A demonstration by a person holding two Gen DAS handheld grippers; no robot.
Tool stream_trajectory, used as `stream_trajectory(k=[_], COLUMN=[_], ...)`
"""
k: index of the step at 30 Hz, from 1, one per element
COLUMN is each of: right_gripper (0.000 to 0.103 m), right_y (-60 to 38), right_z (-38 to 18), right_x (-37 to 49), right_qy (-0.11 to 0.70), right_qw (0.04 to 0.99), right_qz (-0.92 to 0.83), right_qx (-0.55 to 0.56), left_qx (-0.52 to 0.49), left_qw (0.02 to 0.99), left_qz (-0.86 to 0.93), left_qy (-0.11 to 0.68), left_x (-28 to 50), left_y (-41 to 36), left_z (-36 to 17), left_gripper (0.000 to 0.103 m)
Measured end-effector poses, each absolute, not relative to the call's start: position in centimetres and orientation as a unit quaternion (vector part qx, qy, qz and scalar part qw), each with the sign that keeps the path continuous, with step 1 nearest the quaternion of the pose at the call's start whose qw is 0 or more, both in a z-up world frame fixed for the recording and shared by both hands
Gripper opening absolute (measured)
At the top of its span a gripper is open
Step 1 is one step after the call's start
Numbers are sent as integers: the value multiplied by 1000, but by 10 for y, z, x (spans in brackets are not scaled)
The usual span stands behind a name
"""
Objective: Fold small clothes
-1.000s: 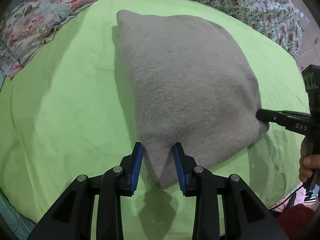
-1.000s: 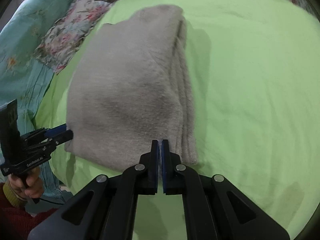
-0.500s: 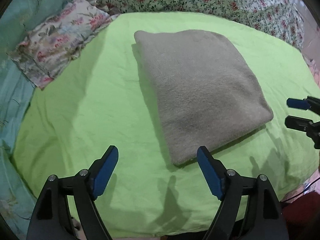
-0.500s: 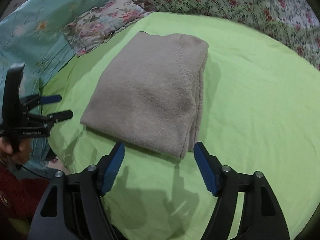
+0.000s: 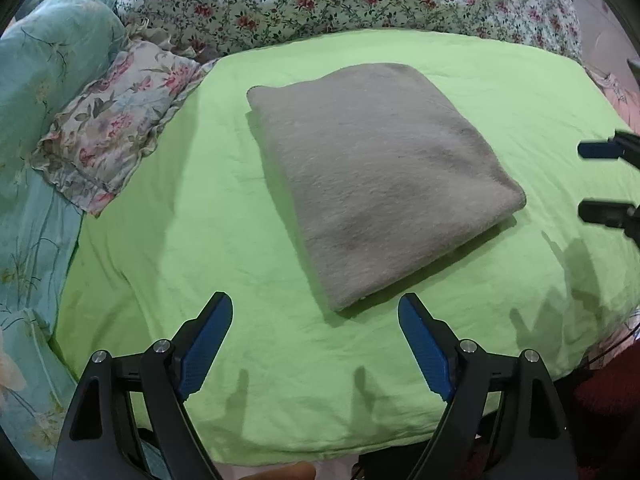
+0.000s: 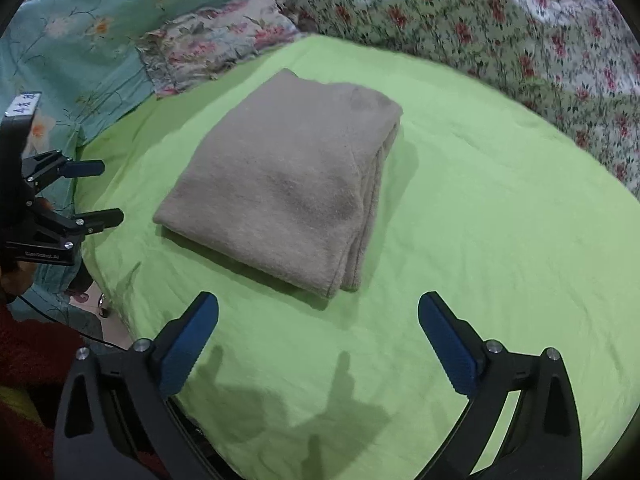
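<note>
On the green sheet [image 5: 224, 208] a folded grey sweater [image 5: 380, 176] lies free; left tongs [image 5: 314, 336] and right tongs [image 6: 318, 340] both spread wide

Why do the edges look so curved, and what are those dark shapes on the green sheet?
Left wrist view: the fisheye lens bows the green sheet and darkens the corners. Right wrist view: the right gripper casts forked shadows just ahead of itself, so light comes from behind; the floral bedding is slightly blurred.
</note>
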State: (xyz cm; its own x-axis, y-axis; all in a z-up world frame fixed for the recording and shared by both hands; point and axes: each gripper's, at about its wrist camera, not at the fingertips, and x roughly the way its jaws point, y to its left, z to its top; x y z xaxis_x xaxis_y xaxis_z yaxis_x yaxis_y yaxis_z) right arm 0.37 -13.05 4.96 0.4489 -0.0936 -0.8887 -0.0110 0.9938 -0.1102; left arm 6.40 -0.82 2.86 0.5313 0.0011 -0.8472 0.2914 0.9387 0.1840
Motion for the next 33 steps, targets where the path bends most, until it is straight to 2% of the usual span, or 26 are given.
stream_trajectory(k=[9,33], right_gripper=[100,100], right_y=[-129,-122], right_z=[22,16], right_x=[14,63], right_qy=[547,544], right_qw=[836,838], right_qz=[-31,-29], right_qx=[-37,-19], left_qx=[138,114], left_qw=[860,851], left_qz=[-84,-51], left_qy=[485,510], left_x=[85,126], left_y=[-8,0], left_z=[19,15], left_gripper=[85,85])
